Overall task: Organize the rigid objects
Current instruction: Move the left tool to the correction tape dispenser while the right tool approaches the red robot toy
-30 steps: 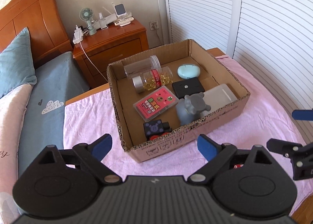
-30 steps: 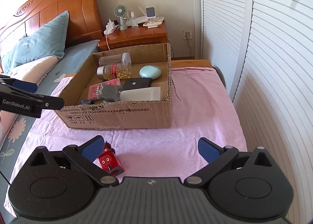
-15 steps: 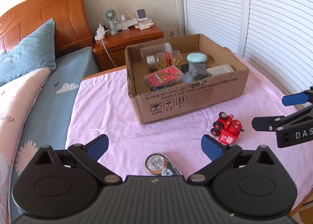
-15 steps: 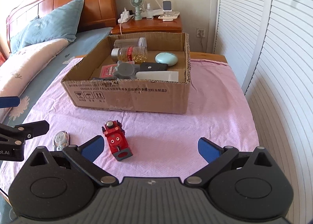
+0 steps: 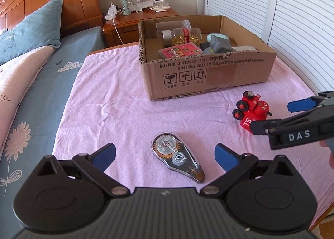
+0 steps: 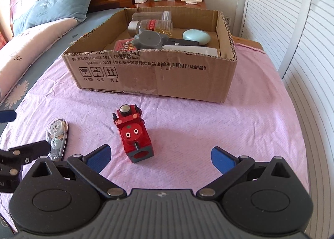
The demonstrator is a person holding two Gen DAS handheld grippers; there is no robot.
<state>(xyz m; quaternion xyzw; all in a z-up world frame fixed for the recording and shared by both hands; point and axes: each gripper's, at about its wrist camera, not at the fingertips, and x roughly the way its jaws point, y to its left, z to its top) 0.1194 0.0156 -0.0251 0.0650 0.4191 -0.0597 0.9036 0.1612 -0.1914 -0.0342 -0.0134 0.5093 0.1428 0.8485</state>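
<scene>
A clear correction-tape dispenser point(image 5: 177, 155) lies on the pink cloth, just ahead of my left gripper point(image 5: 165, 153) and between its wide open, empty fingers. A red toy train point(image 6: 133, 132) stands on the cloth just ahead of my right gripper point(image 6: 160, 155), nearer its left finger. That gripper is open too and holds nothing. In the left wrist view the train point(image 5: 250, 111) sits at the right, beside the right gripper point(image 5: 279, 116). The tape point(image 6: 56, 134) and left gripper point(image 6: 18, 132) show at the left edge of the right wrist view.
A cardboard box point(image 5: 208, 76) point(image 6: 156, 76) behind them holds bottles, a red card pack, a grey toy and a mint case. A bed with pillows point(image 5: 29, 36) is at the left, a nightstand point(image 5: 142, 18) behind, and louvred doors point(image 5: 292, 20) to the right.
Both grippers pulled back from the box and sank toward the cloth. The tape and the train came into view ahead of them. The left jaws widened a little.
</scene>
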